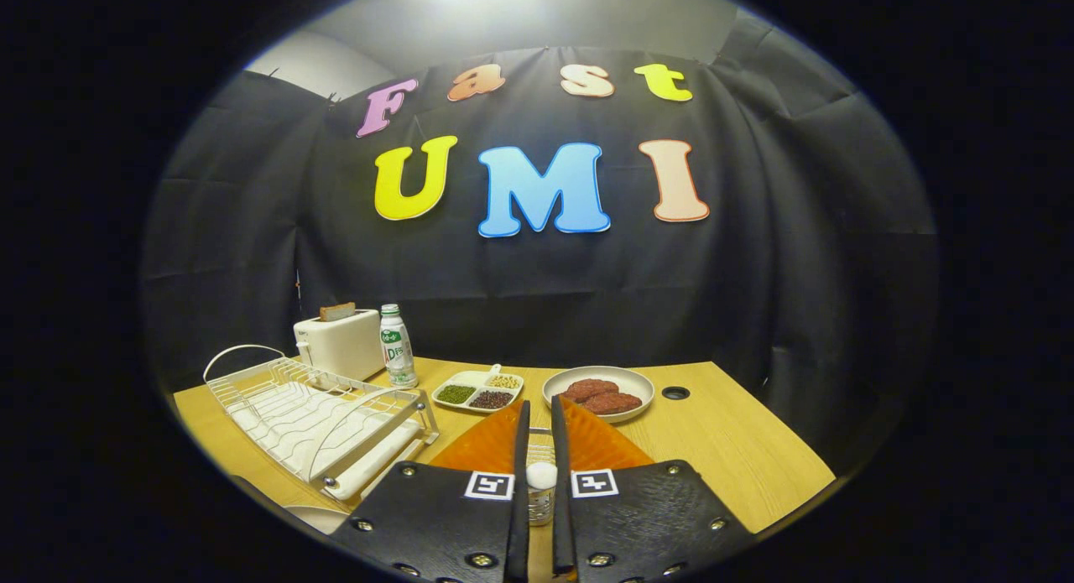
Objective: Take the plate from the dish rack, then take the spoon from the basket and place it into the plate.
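An orange plate [604, 445] lies on the wooden table [738, 449] under and just ahead of my fingers, showing on both sides of them. My gripper [539, 407] hovers over it with the fingers close together and only a narrow gap between them. In that gap I see a pale metal thing [542, 436] and a small white-capped jar [541, 482]. I cannot tell whether the fingers press on anything. To the left stands the white wire dish rack [310, 415], with no plate in it. The spoon and the basket are not clearly made out.
Beyond the fingers stand a divided dish of beans [478, 390] and a pale plate with two brown patties [598, 393]. A white toaster [340, 341] and a small bottle [397, 346] stand at the back left. A round hole [675, 393] is in the tabletop.
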The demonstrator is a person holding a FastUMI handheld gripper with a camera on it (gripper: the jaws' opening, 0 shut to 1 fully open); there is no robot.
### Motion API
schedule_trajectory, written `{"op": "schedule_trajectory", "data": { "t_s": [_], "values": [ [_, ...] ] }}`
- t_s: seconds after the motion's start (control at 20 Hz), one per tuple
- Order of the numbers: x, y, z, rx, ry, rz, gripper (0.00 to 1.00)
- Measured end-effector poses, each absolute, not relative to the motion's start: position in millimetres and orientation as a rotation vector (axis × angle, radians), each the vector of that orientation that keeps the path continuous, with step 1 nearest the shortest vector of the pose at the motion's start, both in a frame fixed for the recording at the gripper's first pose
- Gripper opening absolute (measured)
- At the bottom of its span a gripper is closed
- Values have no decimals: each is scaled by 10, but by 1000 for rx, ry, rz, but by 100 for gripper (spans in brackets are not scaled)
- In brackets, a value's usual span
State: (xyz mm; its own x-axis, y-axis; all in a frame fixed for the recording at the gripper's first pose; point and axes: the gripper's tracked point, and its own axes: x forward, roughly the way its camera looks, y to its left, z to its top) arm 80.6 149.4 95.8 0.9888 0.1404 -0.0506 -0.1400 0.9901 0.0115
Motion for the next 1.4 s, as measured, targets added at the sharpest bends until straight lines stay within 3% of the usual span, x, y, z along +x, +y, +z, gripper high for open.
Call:
{"op": "schedule_trajectory", "data": {
  "t_s": [0.85, 1.4],
  "values": [
    [-106, 1573, 1936, 0, 103, 142, 10],
    [-474, 1731, 2004, -75, 145, 152, 10]
  ]
}}
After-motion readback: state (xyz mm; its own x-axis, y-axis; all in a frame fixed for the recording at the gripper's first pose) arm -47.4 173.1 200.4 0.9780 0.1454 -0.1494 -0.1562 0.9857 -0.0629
